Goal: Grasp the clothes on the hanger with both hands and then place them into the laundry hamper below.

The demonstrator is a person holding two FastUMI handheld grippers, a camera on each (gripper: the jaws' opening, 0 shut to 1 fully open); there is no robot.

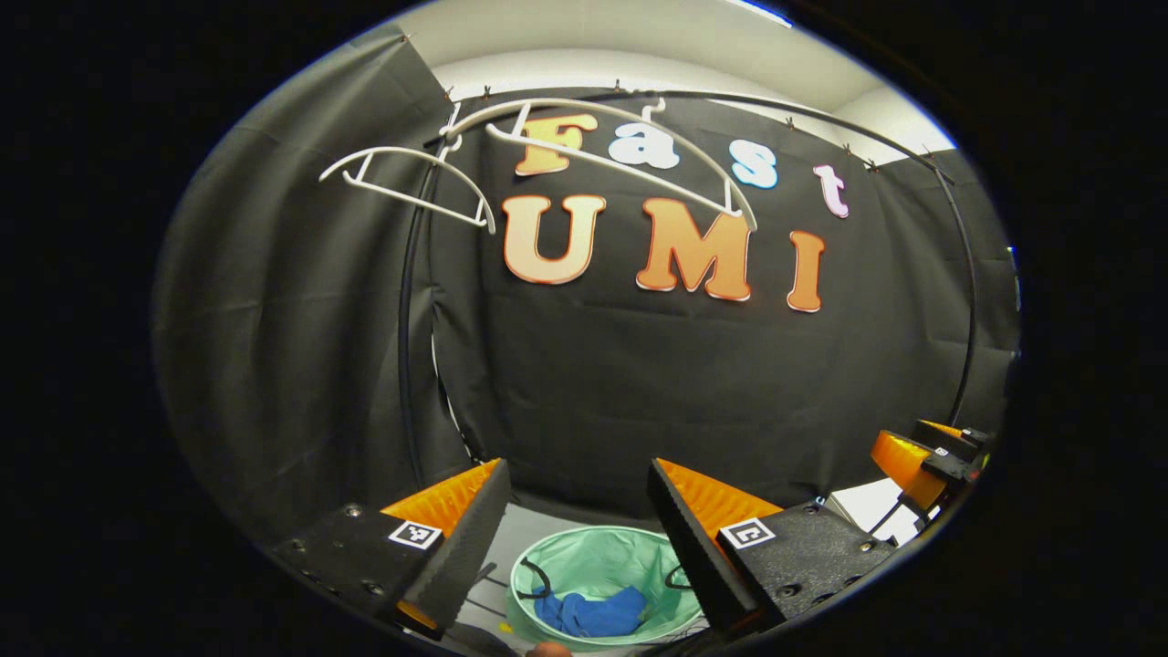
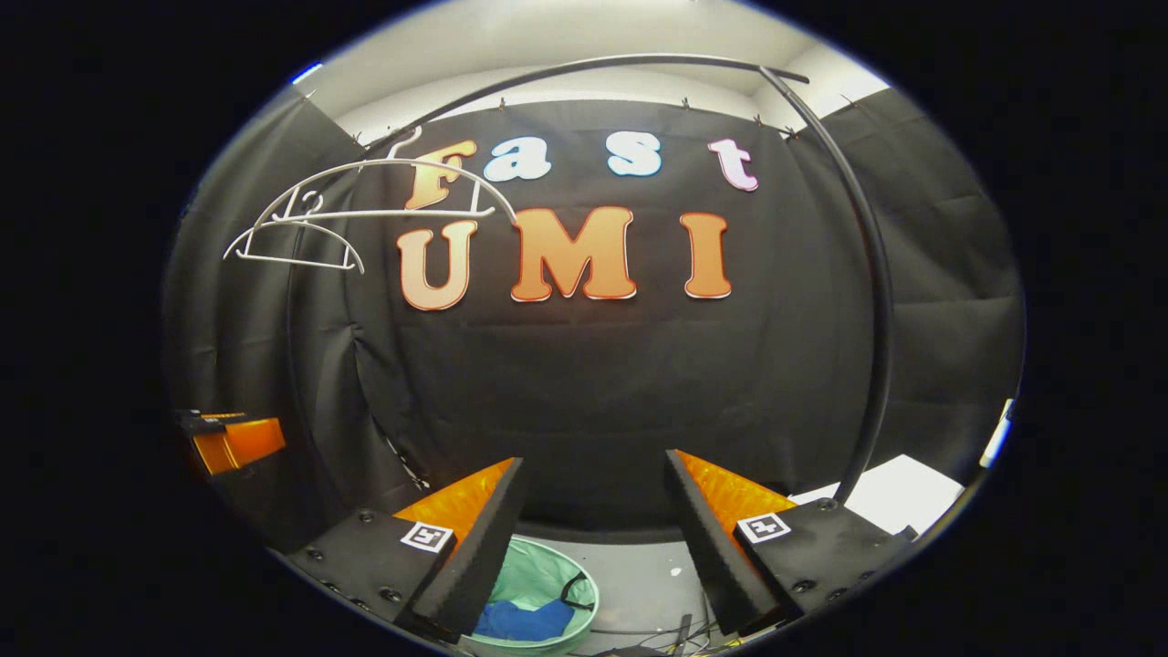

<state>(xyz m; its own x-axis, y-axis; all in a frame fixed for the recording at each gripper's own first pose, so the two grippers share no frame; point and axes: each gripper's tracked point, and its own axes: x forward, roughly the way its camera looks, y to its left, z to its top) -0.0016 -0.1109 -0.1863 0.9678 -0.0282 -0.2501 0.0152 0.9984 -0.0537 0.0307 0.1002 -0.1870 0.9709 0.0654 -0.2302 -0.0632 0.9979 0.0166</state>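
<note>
Bare white hangers [image 1: 566,146] on the rail [image 1: 821,114], upper left of the left gripper view; same hangers [image 2: 365,214] upper left in the right gripper view. Green hamper [image 1: 602,566] bottom centre, directly below and between the left gripper [image 1: 575,538] jaws. Blue clothes [image 1: 589,611] crumpled inside, no clear long axis. Right gripper [image 2: 593,534] open and empty, hamper [image 2: 538,584] lower left of its jaws. Left jaws spread too, holding nothing. Looks done; left nearer.

Each hand-held gripper [image 1: 575,538] bears screws and square markers
</note>
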